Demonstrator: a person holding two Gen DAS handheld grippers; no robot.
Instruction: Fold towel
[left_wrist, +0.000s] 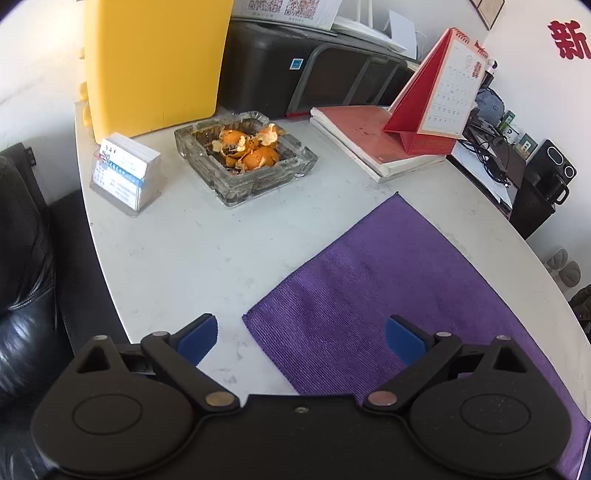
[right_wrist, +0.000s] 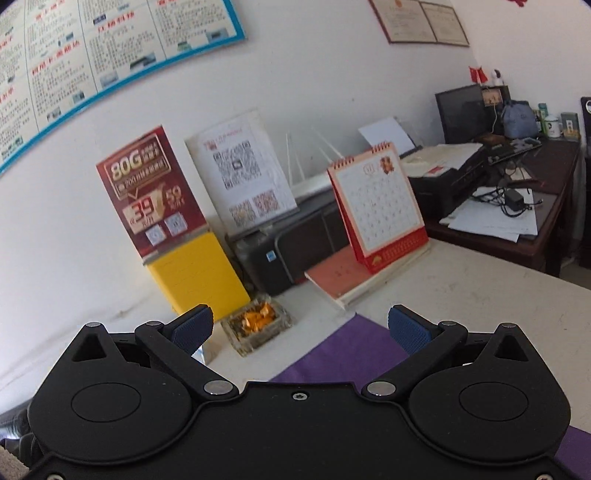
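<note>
The purple towel (left_wrist: 388, 295) lies flat on the white table (left_wrist: 177, 258), one layer as far as I can judge, its near-left corner just ahead of my left claw (left_wrist: 301, 341). That claw I hold wide and empty, one blue pad over bare table and the other over cloth, so the corner falls between them; I would say I am lining up to pinch it. My right claw (right_wrist: 301, 330) is wide and empty too, tilted up toward the wall, with only a strip of towel showing under it, so I cannot tell how close it sits to the cloth. Beyond the towel's far corner rests a red book (left_wrist: 369, 140) carrying a desk calendar (left_wrist: 439, 99). Left of the towel, well apart, stands a glass ashtray (left_wrist: 245, 158) of orange peel, giving the fold room.
</note>
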